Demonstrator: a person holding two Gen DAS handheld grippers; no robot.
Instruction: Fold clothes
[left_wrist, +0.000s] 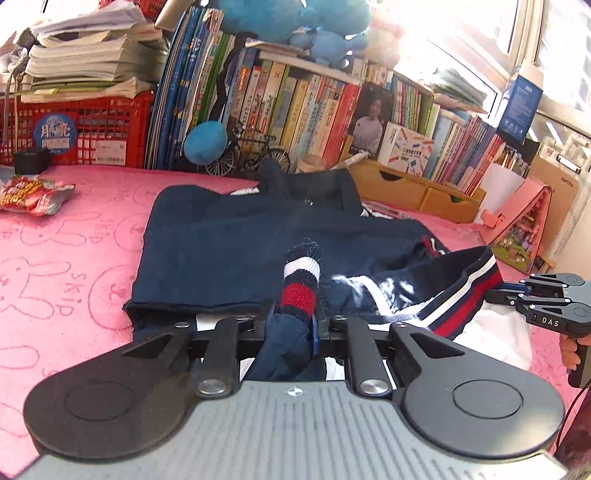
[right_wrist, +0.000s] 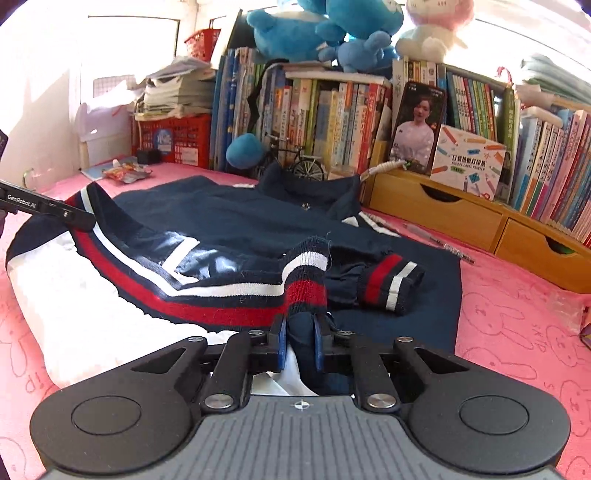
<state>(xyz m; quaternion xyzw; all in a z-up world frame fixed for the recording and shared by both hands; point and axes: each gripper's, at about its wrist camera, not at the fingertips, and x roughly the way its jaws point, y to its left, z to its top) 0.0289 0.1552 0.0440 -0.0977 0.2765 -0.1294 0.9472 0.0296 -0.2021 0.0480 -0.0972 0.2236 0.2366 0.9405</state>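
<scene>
A navy jacket (left_wrist: 229, 254) with a red, white and navy striped hem lies on the pink cloth; it also shows in the right wrist view (right_wrist: 236, 218). My left gripper (left_wrist: 293, 319) is shut on the left corner of the striped hem (left_wrist: 301, 280). My right gripper (right_wrist: 301, 332) is shut on the right corner of the hem (right_wrist: 306, 280). Both hold the hem (right_wrist: 207, 295) lifted over the jacket's body, white lining (right_wrist: 74, 295) showing below. A sleeve cuff (right_wrist: 391, 284) lies on the jacket, right of my right gripper. The right gripper shows at the left view's right edge (left_wrist: 495, 295).
A pink bunny-print cloth (left_wrist: 66, 266) covers the table. Books (left_wrist: 303, 110), a red crate (left_wrist: 92, 125), wooden drawers (right_wrist: 461, 214), a model bicycle (left_wrist: 251, 155) and blue plush toys (right_wrist: 306, 26) line the back. A snack bag (left_wrist: 33, 195) lies at far left. A pink case (left_wrist: 524, 218) stands at right.
</scene>
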